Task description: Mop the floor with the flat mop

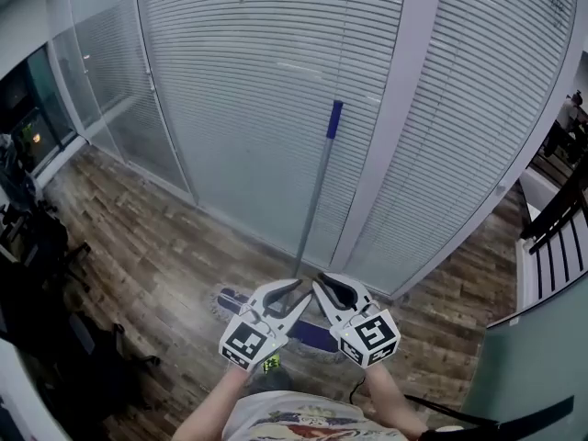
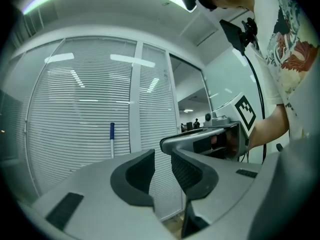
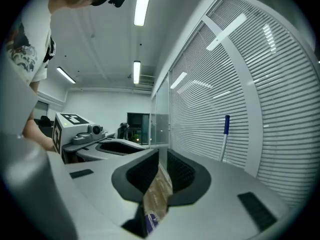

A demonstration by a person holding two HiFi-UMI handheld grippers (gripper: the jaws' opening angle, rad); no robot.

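The flat mop (image 1: 313, 200) stands on its own, leaning against a wall of glass panels with closed white blinds (image 1: 248, 81) at the far side of the scene. Its grey shaft rises from the floor to a blue grip (image 1: 335, 118) at the top, which rests on the blinds. Its purple mop head (image 1: 317, 336) lies flat on the wooden plank floor (image 1: 156, 255) at the foot of the wall, partly hidden behind the two tools in the head view.

Neither tool touches the mop. The left tool (image 1: 292, 298) and the right tool (image 1: 329, 292) are held side by side at the near edge, both pointing level toward the blinds, with their tips close together just near of the shaft's lower end.

In the left gripper view, the left tool (image 2: 163, 156) is released. Its dark pads stand a little apart with only the blinds showing through the gap. The blue-tipped handle (image 2: 112, 139) stands far and to the left, and the right tool (image 2: 210, 140) lies just to the right.

In the right gripper view, the right tool (image 3: 162, 156) is clenched on nothing, with only a sliver of floor showing below its pads. The handle (image 3: 225, 134) stands far and to the right.

The person's printed shirt (image 1: 303, 425) shows at the near bottom edge.
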